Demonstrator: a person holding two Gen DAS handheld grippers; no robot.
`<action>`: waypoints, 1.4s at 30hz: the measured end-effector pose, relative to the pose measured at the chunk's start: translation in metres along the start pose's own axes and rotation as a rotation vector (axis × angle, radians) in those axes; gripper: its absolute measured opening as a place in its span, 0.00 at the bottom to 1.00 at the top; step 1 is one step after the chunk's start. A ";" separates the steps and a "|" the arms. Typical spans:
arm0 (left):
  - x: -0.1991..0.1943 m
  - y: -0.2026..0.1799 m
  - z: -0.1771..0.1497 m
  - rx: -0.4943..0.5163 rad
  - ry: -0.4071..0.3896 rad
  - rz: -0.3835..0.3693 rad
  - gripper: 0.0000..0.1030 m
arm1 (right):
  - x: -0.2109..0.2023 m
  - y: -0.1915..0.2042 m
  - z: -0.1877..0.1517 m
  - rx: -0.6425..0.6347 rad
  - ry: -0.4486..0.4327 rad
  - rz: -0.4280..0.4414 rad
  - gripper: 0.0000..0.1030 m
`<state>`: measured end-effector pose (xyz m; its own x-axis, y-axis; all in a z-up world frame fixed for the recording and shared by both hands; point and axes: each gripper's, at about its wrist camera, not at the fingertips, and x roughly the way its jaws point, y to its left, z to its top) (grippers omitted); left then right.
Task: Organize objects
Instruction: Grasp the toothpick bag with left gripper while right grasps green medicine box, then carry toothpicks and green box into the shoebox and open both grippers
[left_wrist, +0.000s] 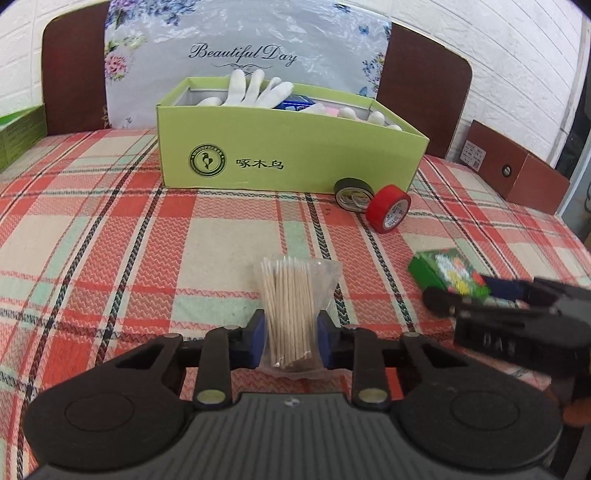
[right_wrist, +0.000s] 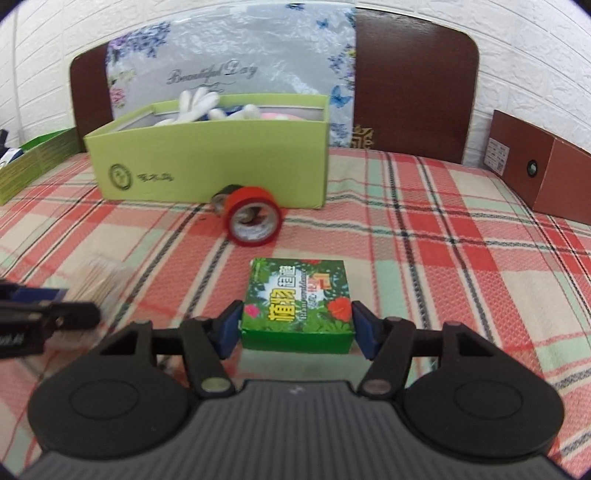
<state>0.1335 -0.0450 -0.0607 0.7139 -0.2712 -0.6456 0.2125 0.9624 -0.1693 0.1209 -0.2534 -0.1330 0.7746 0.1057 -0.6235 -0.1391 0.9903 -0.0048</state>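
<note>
My left gripper (left_wrist: 291, 341) is shut on a clear bag of cotton swabs (left_wrist: 291, 295), its blue pads pressing both sides. My right gripper (right_wrist: 297, 330) is shut on a small green printed box (right_wrist: 299, 301), pads touching its left and right sides; the box also shows in the left wrist view (left_wrist: 448, 275). A light green open carton (left_wrist: 288, 155) stands behind, holding white gloves (left_wrist: 258, 90) and other items. A black tape roll (left_wrist: 352, 194) and a red tape roll (left_wrist: 389, 214) lie by the carton's front right corner.
Everything rests on a red plaid cloth (left_wrist: 147, 240). A floral plastic sheet (left_wrist: 243, 48) leans on a dark headboard behind. A brown box (right_wrist: 539, 173) stands at the right edge, a green box (right_wrist: 33, 162) at the left.
</note>
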 end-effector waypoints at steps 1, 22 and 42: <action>-0.002 0.002 0.000 -0.012 -0.001 -0.003 0.26 | -0.004 0.005 -0.003 -0.003 0.001 0.014 0.59; -0.077 0.030 0.076 0.012 -0.178 -0.095 0.21 | -0.065 0.070 0.038 -0.108 -0.164 0.168 0.59; 0.026 0.049 0.188 0.031 -0.203 -0.014 0.21 | 0.041 0.057 0.149 0.016 -0.246 0.091 0.59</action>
<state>0.2878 -0.0078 0.0546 0.8300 -0.2850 -0.4794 0.2412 0.9585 -0.1521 0.2368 -0.1787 -0.0421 0.8862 0.2110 -0.4124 -0.2064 0.9768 0.0561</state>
